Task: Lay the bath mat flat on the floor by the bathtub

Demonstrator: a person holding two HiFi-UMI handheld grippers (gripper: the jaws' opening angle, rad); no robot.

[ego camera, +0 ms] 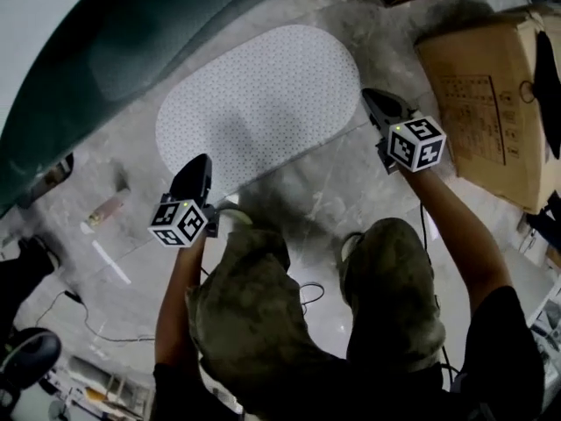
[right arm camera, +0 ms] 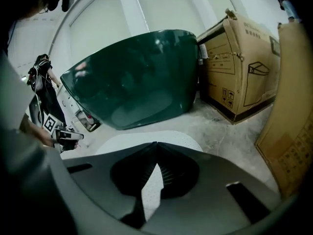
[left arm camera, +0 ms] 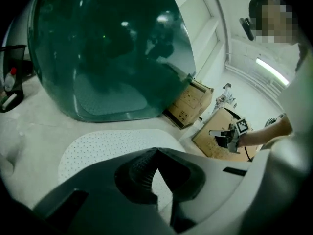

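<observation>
White bath mat lies flat, bathtub at ten o'clock; nothing seems left. Your left gripper and right gripper: closed, empty.

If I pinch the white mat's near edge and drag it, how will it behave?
The bath mat lies thin and flat on the floor, so it is probably floppy: a pinched edge would likely lift and fold before the rest follows. It looks light for its spread, so it should slide easily.

White dotted oval bath mat flat on floor beside dark-green bathtub
</observation>
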